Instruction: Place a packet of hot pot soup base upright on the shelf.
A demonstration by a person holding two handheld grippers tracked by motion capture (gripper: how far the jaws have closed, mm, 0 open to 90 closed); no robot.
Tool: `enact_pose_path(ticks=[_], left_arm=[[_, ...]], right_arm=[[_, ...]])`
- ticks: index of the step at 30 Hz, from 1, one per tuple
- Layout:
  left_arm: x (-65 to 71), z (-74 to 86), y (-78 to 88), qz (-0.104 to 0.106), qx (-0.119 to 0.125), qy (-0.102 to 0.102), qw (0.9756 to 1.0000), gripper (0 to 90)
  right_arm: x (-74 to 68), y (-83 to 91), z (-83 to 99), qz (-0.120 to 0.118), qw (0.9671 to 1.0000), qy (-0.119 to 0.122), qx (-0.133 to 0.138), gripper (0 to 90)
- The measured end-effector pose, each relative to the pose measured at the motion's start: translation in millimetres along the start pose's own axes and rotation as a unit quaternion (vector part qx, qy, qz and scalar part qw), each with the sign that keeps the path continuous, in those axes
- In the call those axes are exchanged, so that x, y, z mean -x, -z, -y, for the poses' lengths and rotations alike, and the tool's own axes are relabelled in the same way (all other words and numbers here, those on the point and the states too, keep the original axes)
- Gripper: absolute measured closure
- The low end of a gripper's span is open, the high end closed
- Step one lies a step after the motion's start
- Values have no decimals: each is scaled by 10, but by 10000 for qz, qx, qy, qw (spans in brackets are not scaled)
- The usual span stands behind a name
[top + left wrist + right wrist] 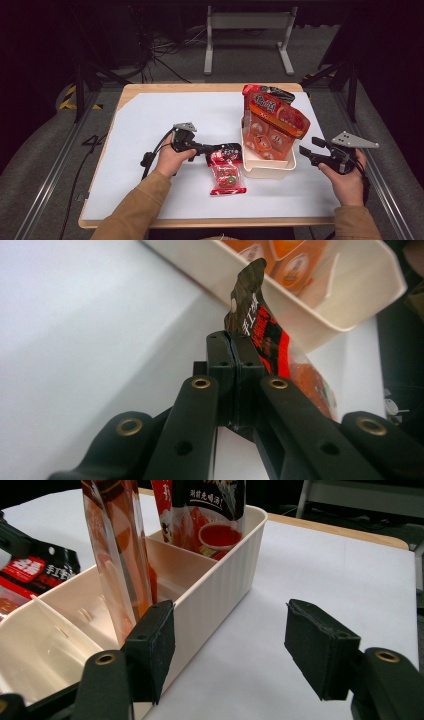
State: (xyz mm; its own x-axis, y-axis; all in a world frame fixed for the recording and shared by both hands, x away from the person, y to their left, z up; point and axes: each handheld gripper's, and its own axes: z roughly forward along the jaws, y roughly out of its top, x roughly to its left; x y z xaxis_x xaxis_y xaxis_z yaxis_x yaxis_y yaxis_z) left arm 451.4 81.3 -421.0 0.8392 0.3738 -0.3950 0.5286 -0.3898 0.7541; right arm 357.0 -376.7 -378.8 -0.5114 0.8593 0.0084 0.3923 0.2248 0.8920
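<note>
White mat (150, 130) left half free; bin (270, 167) with pouches (272, 122) blocks right.

pouch (226, 170) at left gripper (206, 148) tips: showing red/black, white print | bin (270, 167) right of it: showing cream | bag (272, 125) inside: showing orange | table sheet (150, 130): showing white

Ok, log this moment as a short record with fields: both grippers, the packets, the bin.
left gripper: shut on the top edge of the red snack packet
red snack packet: beside the bin, on the white table cover
right gripper: open, holding nothing, jaws beside the bin's wall
bin: cream, with dividers, near compartment empty
orange packet: standing in the bin
dark red packet: standing in the far compartment
</note>
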Motion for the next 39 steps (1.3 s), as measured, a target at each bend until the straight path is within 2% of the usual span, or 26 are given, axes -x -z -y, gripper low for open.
enact_pose_path(ticks=[6,10,13,14,19,26,33,39], left_arm=[[138,-80,142,90,127,-205,9997,895],[262,-132,256,110,261,-363,9989,895],[362,-171,325,105,270,-528,9982,895],[362,-171,325,105,270,-528,9982,895],[482,-211,418,71,305,-737,9968,896],[626,-255,545,24,373,-1079,9935,898],[694,-296,642,-39,408,-1230,9916,898],[718,-339,789,14,502,-1207,9914,899]], right_arm=[[1,4,-2,-33,10000,32,-60,416],[6,4,-2,-147,9998,83,-128,484],[9,3,-4,-177,9996,131,-164,499],[9,3,-4,-177,9996,131,-164,499],[5,-1,-9,-203,9994,198,-208,529],[-6,-10,-22,-308,9991,213,-219,571],[-4,-22,-17,-333,9988,201,-296,597],[13,-46,4,-373,9985,204,-358,607]])
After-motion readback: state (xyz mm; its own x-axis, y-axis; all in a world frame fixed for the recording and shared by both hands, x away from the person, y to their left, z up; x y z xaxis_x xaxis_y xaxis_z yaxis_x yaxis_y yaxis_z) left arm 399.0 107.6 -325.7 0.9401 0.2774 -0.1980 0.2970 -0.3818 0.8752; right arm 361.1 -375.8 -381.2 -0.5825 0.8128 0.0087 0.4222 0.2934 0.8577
